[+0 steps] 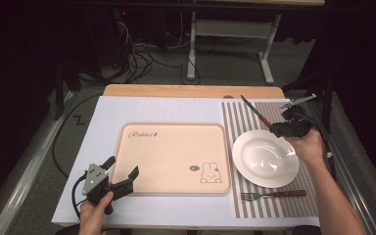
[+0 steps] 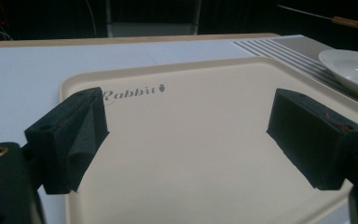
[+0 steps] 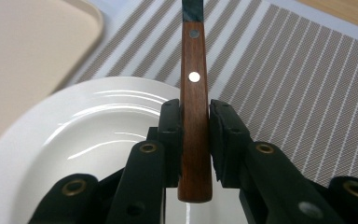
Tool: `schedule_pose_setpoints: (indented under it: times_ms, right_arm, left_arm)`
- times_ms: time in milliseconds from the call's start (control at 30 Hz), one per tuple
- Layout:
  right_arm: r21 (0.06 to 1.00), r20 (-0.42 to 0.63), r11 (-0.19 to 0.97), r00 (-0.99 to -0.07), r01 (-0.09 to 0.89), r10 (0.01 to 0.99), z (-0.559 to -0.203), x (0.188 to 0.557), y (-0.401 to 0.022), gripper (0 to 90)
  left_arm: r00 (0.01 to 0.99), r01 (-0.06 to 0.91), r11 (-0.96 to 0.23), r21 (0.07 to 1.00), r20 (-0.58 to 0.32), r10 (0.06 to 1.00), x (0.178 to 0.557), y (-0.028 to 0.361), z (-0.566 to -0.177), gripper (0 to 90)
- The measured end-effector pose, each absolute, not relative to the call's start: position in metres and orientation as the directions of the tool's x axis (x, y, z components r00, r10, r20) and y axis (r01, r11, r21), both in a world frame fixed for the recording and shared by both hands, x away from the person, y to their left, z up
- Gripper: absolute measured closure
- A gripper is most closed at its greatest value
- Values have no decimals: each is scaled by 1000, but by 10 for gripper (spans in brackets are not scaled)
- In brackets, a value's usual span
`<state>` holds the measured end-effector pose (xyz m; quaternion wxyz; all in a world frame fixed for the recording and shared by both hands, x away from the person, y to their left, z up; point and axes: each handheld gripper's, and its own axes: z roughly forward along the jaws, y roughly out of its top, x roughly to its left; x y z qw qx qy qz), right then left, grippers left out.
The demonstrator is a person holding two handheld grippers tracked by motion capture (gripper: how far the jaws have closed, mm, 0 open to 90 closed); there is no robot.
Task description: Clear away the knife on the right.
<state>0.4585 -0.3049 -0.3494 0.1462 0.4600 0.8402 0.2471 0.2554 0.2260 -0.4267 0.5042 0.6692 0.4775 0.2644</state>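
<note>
Striped placemat (image 1: 274,115) bears plate (image 1: 265,157), fork (image 1: 272,195).

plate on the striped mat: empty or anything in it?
Empty. The white plate shows a bare glossy bowl in the high view; the knife clamped in the right gripper is held above its rim, and the fork lies beside it.

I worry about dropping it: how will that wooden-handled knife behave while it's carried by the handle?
The knife is probably stiff, so it should not droop. Its smooth wooden handle, clamped near the end by the right gripper, could slip or pivot under the long blade's weight. If it fell, it would likely hit the white plate.
</note>
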Motion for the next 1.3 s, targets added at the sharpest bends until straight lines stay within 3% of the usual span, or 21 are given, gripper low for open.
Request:
schedule_pose_setpoints:
  times_ms: [400, 933, 1300]
  right_arm:
    - [567, -1, 509, -618, 647, 786, -340, 422, -275, 776]
    - [539, 18, 599, -719, 592, 695, -359, 390, -210, 775]
    - [500, 30, 632, -741, 592, 671, -375, 382, -175, 775]
  left_arm:
    - [375, 384, 29, 923, -184, 909, 259, 231, -427, 129]
    - [419, 372, -17, 928, -152, 895, 267, 229, -425, 134]
    - [426, 362, -33, 932, -134, 895, 268, 227, -423, 135]
